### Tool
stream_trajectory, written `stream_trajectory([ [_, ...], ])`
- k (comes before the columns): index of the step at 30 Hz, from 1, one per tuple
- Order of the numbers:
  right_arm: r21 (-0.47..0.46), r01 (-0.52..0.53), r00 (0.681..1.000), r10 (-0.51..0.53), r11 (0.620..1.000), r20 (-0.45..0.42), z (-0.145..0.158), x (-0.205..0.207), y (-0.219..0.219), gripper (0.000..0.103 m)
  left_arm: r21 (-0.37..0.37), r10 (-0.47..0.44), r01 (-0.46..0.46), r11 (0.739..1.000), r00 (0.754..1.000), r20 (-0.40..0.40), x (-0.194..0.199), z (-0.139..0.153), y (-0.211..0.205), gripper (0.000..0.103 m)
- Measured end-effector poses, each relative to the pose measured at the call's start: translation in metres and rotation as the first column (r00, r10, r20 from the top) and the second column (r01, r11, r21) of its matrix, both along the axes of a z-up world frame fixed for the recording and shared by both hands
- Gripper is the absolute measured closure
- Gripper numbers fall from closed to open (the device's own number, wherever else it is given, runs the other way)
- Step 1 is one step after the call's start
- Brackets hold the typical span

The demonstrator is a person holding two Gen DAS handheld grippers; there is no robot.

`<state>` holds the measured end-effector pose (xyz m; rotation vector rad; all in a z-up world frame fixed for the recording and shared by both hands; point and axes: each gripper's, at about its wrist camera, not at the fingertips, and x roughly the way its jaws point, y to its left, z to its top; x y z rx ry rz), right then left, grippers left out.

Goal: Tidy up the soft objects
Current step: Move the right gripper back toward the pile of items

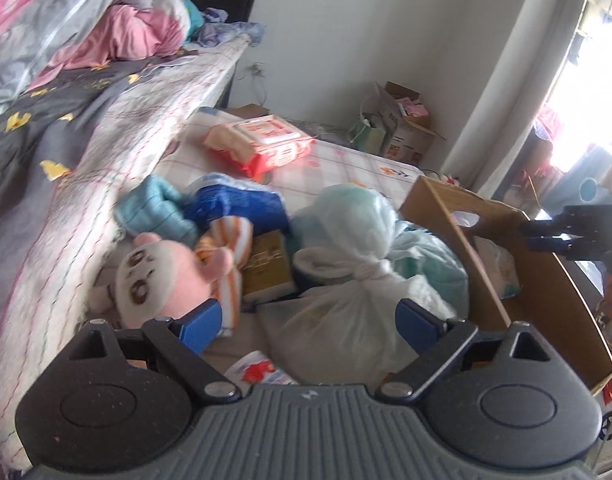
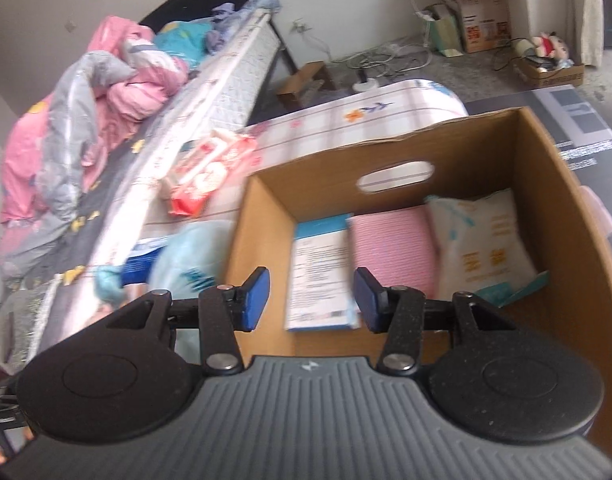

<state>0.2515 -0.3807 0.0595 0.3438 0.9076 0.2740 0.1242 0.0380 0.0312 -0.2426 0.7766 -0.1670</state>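
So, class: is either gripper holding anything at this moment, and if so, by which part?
Nothing is held. The left gripper is open above the tied white bag; the right gripper is open over the cardboard box.

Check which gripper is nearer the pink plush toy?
Left. The left gripper hangs open just above the pink plush toy; the right gripper hangs open over the cardboard box.

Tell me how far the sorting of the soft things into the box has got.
Done: the cardboard box already holds a pink pack, a white pack and a blue-and-white pack. In hand: nothing; the left gripper and right gripper are both open. Left: the plush toy, knotted bag, blue cloth and red pack lie outside.
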Motion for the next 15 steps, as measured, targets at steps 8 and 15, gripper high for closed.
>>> stream_trajectory([
  [8,0.035,-0.199,0.98,0.199,0.979,0.016,0.03,-0.015,0.085,0.051,-0.018,0.013,-0.013,1.0,1.0,0.021,-0.008,0.001,0.022,0.0],
  [15,0.024,-0.363,0.932,0.362,0.932,0.027,0.053,0.013,0.166,0.041,-0.105,-0.028,0.028,0.994,1.0,0.005,0.023,0.005,0.036,0.0],
])
